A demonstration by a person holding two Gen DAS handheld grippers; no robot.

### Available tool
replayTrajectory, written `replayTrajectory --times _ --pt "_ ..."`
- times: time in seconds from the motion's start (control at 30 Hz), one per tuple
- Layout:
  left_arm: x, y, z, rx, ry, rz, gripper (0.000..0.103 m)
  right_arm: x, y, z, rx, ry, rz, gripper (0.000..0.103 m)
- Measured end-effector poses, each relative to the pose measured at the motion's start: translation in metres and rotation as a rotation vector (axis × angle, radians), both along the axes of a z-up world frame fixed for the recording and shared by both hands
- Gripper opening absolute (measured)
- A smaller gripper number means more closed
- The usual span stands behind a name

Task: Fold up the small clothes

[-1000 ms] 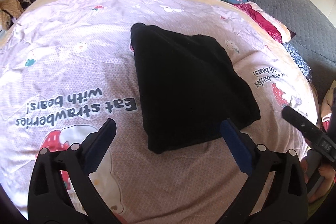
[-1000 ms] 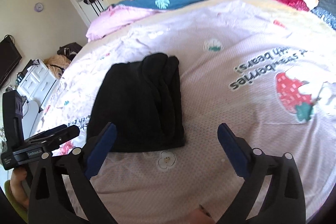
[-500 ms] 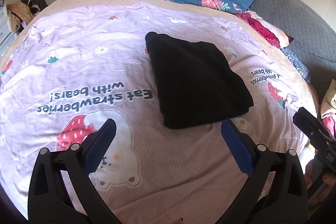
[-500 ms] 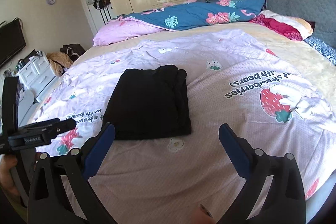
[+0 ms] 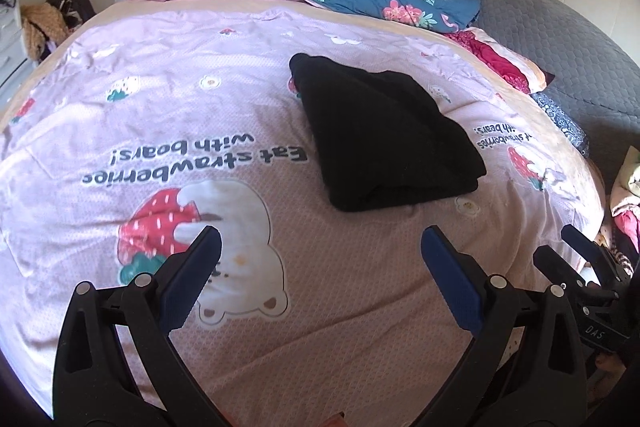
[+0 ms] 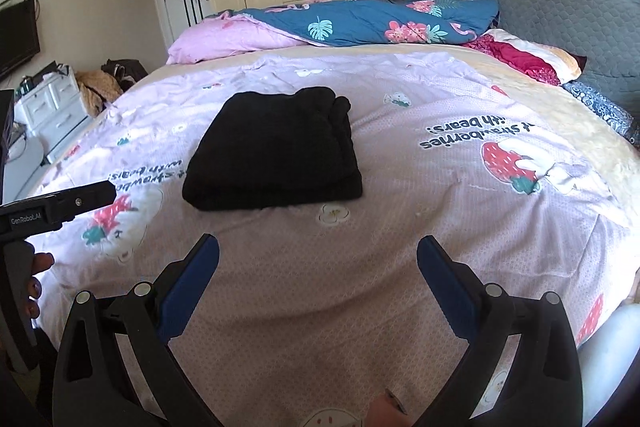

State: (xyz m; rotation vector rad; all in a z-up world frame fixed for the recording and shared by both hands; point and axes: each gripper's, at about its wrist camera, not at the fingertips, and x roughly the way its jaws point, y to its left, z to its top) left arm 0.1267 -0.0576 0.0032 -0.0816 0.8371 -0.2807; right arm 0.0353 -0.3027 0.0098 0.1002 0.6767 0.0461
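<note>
Left claw [image 5: 320,247] spread wide, nothing between the blue pads [image 5: 192,283]; it hangs above the pink cover [image 5: 320,347], not touching it. Right claw [image 6: 318,253] likewise spread and empty, also clear of the cover. Black garment [image 5: 384,131] lies folded in a flat rectangular stack on the cover, ahead of both claws and well apart from them: ahead and slightly right of the left claw, ahead and slightly left of the right claw [image 6: 276,151]. Strawberry-and-bear print with upside-down lettering sits just left of the stack in the left view. Beyond the garment, far from both claws: blue floral quilt [image 6: 360,23] and grey headboard [image 6: 560,7].
</note>
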Motion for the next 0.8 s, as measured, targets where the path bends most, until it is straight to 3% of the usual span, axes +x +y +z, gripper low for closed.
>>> replayTrajectory --times 0.3,0.8 --pt "-0.007 0.003 -0.016 0.006 0.005 0.005 0.094 -0.009 0.008 0.001 -0.039 -0.053 -0.016 0.099" --pt "-0.005 0.005 -0.024 0.033 0.03 0.033 0.094 0.0 0.008 -0.017 -0.032 0.026 -0.018 0.099"
